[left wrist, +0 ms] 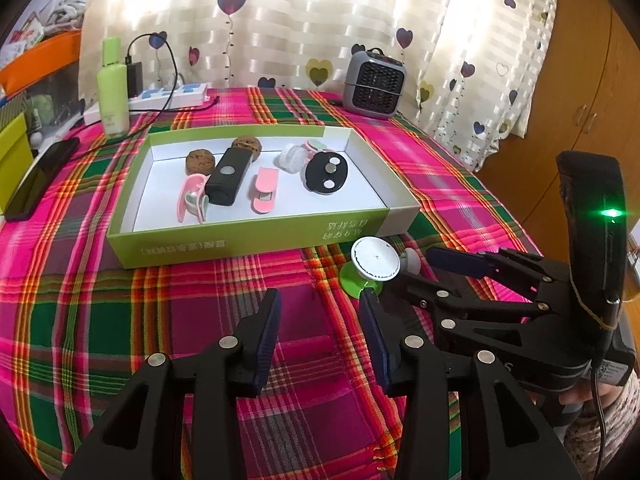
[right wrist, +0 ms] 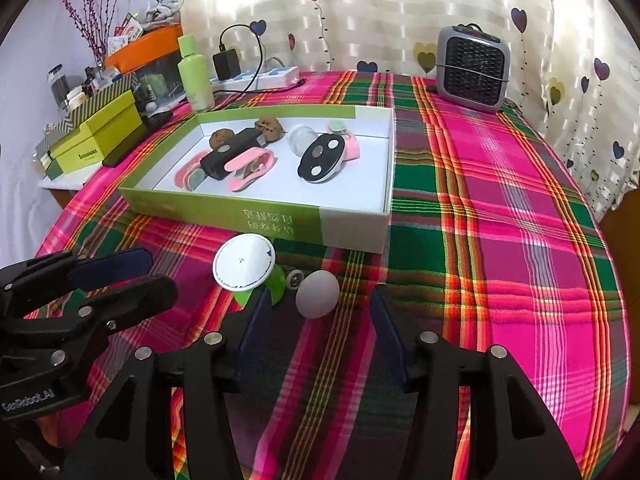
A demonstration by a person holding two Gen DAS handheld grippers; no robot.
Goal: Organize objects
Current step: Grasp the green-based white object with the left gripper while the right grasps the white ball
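A shallow green box (left wrist: 248, 236) (right wrist: 224, 212) sits mid-table holding several small items: a black rectangular block (left wrist: 228, 178), a black oval disc (left wrist: 327, 176) (right wrist: 320, 158), pink clips (left wrist: 264, 194), two walnuts (left wrist: 200, 161), a clear round cap (left wrist: 292, 157). In front of the box lie a green holder with a white round top (left wrist: 374, 260) (right wrist: 245, 262) and a pale egg-shaped piece (right wrist: 317, 294). My left gripper (left wrist: 320, 320) is open and empty, just short of the green holder. My right gripper (right wrist: 316, 332) is open, its fingers either side of the egg-shaped piece, not touching.
A small grey heater (left wrist: 374, 84) (right wrist: 472, 74) stands at the back right. A green bottle (left wrist: 113, 88), a power strip with charger (left wrist: 168, 94) and a phone (left wrist: 40, 178) lie at the back left. Green boxes (right wrist: 100, 132) and clutter sit off the left edge.
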